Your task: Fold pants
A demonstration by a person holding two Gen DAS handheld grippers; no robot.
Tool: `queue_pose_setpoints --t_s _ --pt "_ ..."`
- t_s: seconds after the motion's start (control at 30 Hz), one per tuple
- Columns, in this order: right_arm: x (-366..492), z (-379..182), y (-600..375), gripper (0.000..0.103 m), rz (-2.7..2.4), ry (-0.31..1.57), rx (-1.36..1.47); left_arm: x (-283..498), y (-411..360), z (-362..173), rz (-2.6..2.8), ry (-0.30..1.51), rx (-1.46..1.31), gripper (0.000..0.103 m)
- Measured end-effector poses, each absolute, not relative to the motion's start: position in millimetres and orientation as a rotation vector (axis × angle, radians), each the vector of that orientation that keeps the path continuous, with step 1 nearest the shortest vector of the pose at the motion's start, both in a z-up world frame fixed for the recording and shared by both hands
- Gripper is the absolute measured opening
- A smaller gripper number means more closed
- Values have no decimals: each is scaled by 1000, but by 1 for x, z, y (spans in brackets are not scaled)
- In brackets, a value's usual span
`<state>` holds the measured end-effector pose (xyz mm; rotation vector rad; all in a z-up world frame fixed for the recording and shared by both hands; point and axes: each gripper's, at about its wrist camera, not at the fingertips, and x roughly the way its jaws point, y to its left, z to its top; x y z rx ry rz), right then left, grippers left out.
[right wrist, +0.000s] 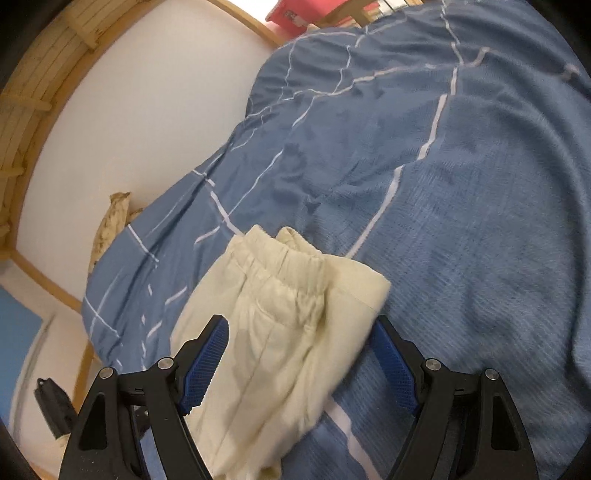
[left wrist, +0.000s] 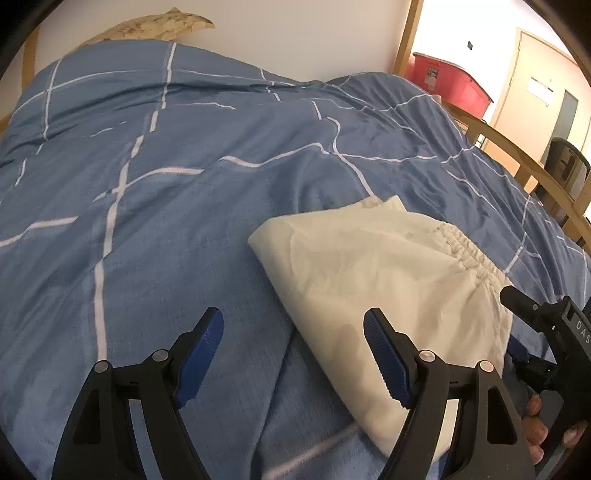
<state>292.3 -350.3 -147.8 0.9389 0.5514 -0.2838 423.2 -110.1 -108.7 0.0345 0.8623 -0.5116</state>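
While the cream pants [left wrist: 384,295] lie folded on the blue duvet [left wrist: 155,206] of the bed, both tongs hang over them with nothing gripped. Left of the pants, the duvet spreads in wrinkled checks up to a tan pillow [left wrist: 162,26] by the wall. The left tongs [left wrist: 293,356] stand apart: one blue pad is over bare duvet just left of the pants, the other over the pants' near edge. The pants' elastic waistband [left wrist: 469,254] runs along their right side. Right of the pants, the right tongs [right wrist: 299,363] also stand apart, straddling the cloth below the waistband without pinching it. Beyond the pants to the right are a wooden bed rail [left wrist: 517,155] and a red bin [left wrist: 450,81].
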Motion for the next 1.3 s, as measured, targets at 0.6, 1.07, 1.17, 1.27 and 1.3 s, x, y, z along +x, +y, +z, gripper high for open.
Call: queue_pose_setpoints --t_s 0.6,1.07,1.17,1.27,1.3 --pt "316 -151 -342 60 -342 599 841 485 -127 -137 -545 993 -124 50" --pt "312 -133 -338 27 -272 613 798 468 -126 -95 -548 884 -82 7" --pt "306 -119 -330 27 -267 595 762 455 -118 -75 -556 847 -84 7" --pt "296 -99 -318 27 -241 571 727 441 -102 -54 -546 811 -74 7" --pt "293 -93 -314 27 -234 565 716 438 -98 -49 -543 803 -71 7"
